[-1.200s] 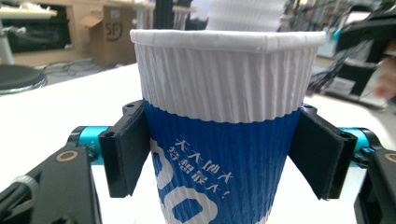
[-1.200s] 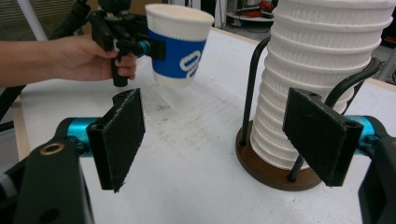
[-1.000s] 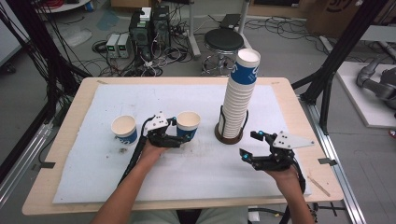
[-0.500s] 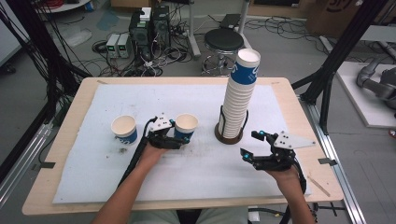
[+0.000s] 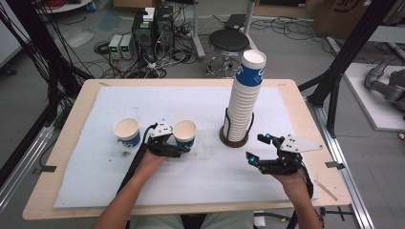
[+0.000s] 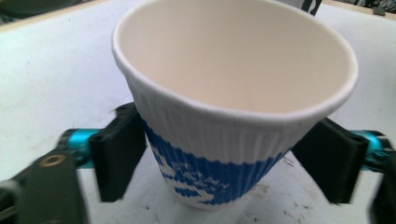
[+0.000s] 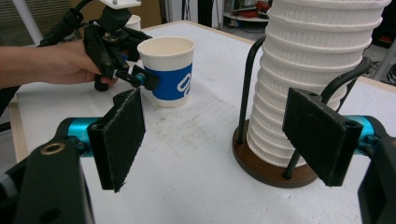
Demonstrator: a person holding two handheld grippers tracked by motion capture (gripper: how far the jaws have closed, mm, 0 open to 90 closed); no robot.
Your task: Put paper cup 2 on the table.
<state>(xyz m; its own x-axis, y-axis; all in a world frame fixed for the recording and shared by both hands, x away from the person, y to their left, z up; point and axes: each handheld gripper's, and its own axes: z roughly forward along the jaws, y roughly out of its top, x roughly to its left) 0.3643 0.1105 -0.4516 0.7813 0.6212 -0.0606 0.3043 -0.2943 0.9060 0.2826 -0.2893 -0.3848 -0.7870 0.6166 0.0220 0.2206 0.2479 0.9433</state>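
A white and blue paper cup (image 5: 184,133) (image 6: 233,93) (image 7: 168,74) stands upright on the white mat (image 5: 191,100). My left gripper (image 5: 185,145) (image 6: 229,163) (image 7: 144,79) has its jaws on either side of the cup's lower wall. They have just been opening and no longer press on it. A second, similar cup (image 5: 127,132) stands to its left. A tall stack of cups (image 5: 246,95) (image 7: 317,70) sits in a dark wire holder (image 5: 234,140). My right gripper (image 5: 254,147) (image 7: 219,135) hovers open and empty just right of the holder.
The wooden table (image 5: 71,119) carries the mat over most of its top. Bare mat lies between the two grippers and toward the near edge. Black frame posts, a stool (image 5: 228,43) and cabled electronics (image 5: 153,28) stand on the floor beyond the far edge.
My left gripper and the cup shifted slightly left and nearer to me, then its jaws spread off the cup's wall. The right gripper stayed where it was.
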